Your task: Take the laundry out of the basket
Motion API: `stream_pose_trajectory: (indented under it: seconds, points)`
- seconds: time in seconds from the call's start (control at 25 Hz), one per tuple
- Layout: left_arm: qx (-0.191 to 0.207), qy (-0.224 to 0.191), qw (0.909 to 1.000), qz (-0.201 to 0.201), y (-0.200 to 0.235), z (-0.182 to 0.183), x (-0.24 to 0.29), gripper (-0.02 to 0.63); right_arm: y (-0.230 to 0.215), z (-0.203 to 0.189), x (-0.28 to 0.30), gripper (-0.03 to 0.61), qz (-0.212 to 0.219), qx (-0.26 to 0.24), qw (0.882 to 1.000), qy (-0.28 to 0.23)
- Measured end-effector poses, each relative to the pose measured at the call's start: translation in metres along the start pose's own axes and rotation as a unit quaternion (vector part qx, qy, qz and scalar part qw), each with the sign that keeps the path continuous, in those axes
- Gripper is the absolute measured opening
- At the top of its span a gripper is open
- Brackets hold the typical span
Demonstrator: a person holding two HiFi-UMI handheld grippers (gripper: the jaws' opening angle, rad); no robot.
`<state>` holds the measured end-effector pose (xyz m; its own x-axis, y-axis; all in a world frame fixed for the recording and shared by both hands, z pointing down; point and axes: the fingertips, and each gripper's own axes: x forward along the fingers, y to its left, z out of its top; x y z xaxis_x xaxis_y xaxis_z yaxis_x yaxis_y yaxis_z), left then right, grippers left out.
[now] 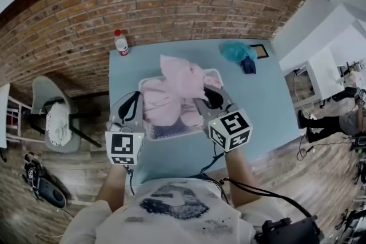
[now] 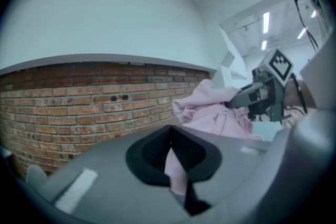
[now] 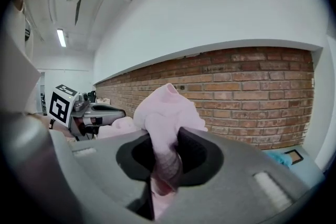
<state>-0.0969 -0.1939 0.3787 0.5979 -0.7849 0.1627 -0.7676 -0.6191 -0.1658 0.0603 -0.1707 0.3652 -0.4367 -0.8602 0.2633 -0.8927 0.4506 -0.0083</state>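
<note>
The left claw (image 2: 170, 161) and the right claw (image 3: 165, 164) each clamp pink laundry (image 1: 180, 79). The cloth hides most of the basket's (image 1: 216, 72) inside.

No word, number or brand can be read anywhere. The left marker cube (image 1: 124, 147), just at the front left corner of the laundry basket (image 1: 213, 71), and the right marker cube (image 1: 230, 130), at its front right corner, carry only black-and-white square patterns, not letters. The bottle (image 1: 120, 43) with a red cap, beyond the basket to the left, has a label, but it is too small to read. The person's white shirt (image 1: 171, 203), on the near side of the basket, bears a dark print that gives no legible text.
</note>
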Motion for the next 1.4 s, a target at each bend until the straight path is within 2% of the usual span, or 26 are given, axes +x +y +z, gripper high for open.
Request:
stream_pose_trajectory:
  seconds: [0.28, 0.6, 0.88, 1.4]
  points:
    - [0.003, -0.018, 0.9997, -0.015, -0.026, 0.022, 0.005, -0.009, -0.02, 0.02, -0.037, 0.064, -0.026, -0.007, 0.999, -0.019]
    - [-0.002, -0.029, 0.9995, -0.014, -0.08, 0.046, 0.035, -0.009, -0.077, 0.03, -0.088, 0.064, -0.043, -0.011, 0.998, -0.042]
    - [-0.002, -0.021, 0.9989, -0.042, -0.169, 0.063, 0.082, -0.009, -0.154, 0.013, -0.149, 0.064, -0.063, -0.005, 0.997, -0.043]
    - [0.008, -0.01, 0.9944, -0.105, -0.33, 0.072, 0.156, -0.009, -0.277, -0.046, -0.271, 0.063, -0.132, 0.019, 0.991, -0.029]
